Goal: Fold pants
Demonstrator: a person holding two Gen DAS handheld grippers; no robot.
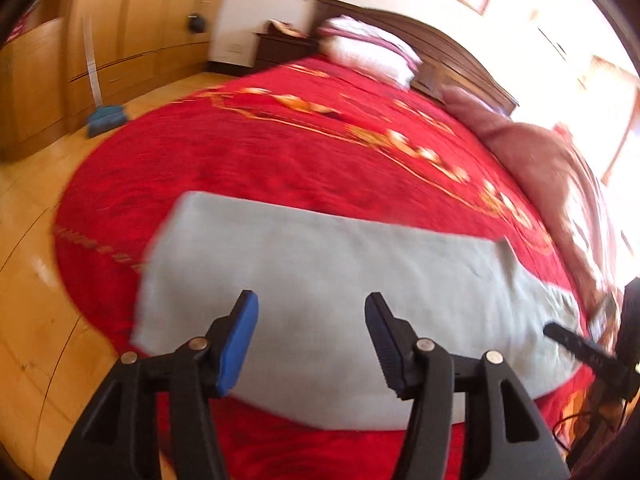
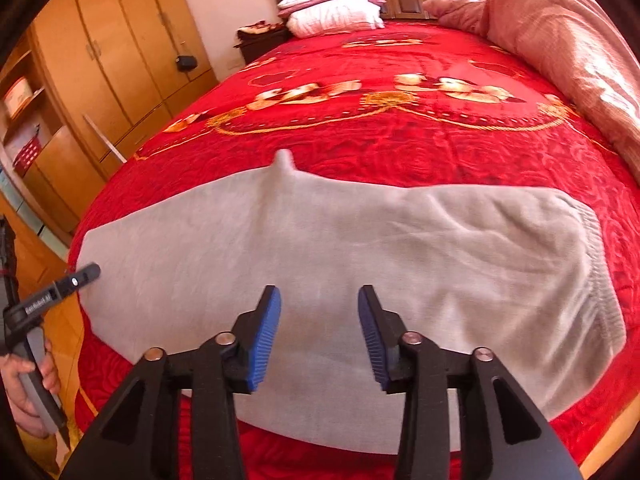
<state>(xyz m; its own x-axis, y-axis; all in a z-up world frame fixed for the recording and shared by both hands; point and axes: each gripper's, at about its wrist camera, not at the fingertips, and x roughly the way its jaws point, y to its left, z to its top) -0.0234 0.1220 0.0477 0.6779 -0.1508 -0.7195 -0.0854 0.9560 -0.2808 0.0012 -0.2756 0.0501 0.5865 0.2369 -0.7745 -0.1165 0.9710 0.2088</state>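
Light grey pants (image 1: 340,280) lie flat across the near end of a red bedspread (image 1: 280,152), legs stacked, waistband at the right (image 2: 596,276), leg ends at the left. My left gripper (image 1: 311,300) is open and empty, above the leg end. My right gripper (image 2: 319,294) is open and empty, above the middle of the pants (image 2: 320,240). The left gripper's tip shows at the left of the right wrist view (image 2: 86,274); the right gripper's tip shows at the right of the left wrist view (image 1: 560,332).
White pillows (image 2: 334,16) and a pink blanket (image 2: 560,40) lie at the bed's head and right side. A wooden wardrobe (image 2: 112,60) stands on the left, across a strip of wooden floor (image 1: 40,300). A dark nightstand (image 1: 280,46) is beside the headboard.
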